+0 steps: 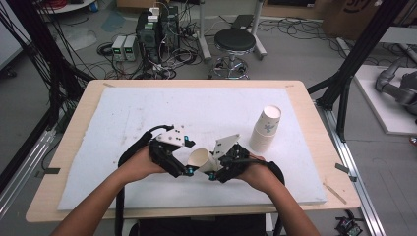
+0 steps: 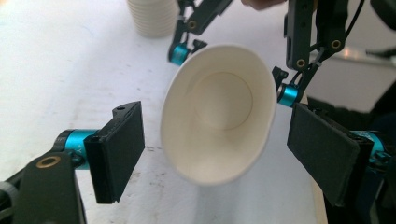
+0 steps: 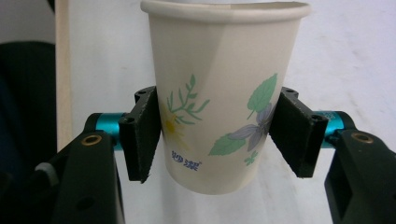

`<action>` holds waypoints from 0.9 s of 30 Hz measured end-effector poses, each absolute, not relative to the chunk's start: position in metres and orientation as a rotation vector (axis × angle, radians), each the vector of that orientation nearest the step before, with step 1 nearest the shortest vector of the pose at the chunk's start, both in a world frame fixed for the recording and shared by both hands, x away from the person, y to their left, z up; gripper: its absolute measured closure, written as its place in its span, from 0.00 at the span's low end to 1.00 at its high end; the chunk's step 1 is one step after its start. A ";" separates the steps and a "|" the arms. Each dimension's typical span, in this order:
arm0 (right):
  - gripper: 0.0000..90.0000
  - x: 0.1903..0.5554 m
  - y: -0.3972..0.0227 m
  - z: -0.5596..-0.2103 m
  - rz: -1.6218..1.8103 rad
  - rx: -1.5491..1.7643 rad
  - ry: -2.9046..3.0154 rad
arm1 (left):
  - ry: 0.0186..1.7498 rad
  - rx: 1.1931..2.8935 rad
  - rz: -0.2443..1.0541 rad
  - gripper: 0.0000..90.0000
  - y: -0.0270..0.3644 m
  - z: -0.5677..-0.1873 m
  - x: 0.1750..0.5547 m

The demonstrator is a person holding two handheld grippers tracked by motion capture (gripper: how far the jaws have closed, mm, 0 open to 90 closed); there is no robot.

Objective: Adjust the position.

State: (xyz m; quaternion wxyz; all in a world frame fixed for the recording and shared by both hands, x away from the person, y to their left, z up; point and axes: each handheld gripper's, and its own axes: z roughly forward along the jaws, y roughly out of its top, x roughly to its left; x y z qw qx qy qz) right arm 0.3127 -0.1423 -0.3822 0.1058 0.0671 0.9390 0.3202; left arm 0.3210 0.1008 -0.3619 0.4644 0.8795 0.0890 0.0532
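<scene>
Near the front edge of the white foam board [image 1: 147,110], at about 6 o'clock on the table [image 1: 93,93], you held a paper cup [image 1: 200,160] off the surface, tipped on its side with its mouth toward your left gripper [image 1: 181,164]. Your right gripper [image 1: 215,168] was clamped on the cup's lower wall, pads pressed to both sides. Your left gripper's jaws stood spread wide, one either side of the rim, not touching it. You had open board at 9 and 12 o'clock; at 3 o'clock a stack of cups [image 1: 265,129] stood upright, near your right hand [image 1: 253,169]. The board's front edge was just beside your wrists.

From the left gripper view, the stack's top was cut off. From the right gripper view, the cup's rim met the top of the frame, and the small print under the flower pattern was unreadable.

Board was white, scuffed and speckled. Behind the table at 12 o'clock stood a black stool [image 1: 235,42], with electronics boxes [image 1: 157,29] and tangled cables on a grey floor.
</scene>
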 end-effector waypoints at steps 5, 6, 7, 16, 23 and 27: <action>0.41 0.312 -0.162 -0.385 1.021 0.279 2.713 | 0.300 2.015 0.165 0.21 0.123 -0.364 0.320; 0.40 0.311 -0.166 -0.386 1.043 0.301 2.707 | 0.314 1.984 0.180 0.21 0.128 -0.367 0.319; 0.40 0.311 -0.172 -0.388 1.070 0.318 2.687 | 0.324 1.971 0.192 0.21 0.131 -0.368 0.319; 0.40 0.304 -0.200 -0.399 1.284 0.435 2.543 | 0.435 1.820 0.285 0.21 0.157 -0.392 0.316; 0.39 0.302 -0.212 -0.406 1.412 0.513 2.430 | 0.510 1.729 0.348 0.21 0.170 -0.408 0.315; 0.39 0.303 -0.217 -0.407 1.453 0.543 2.377 | 0.542 1.695 0.368 0.21 0.176 -0.415 0.314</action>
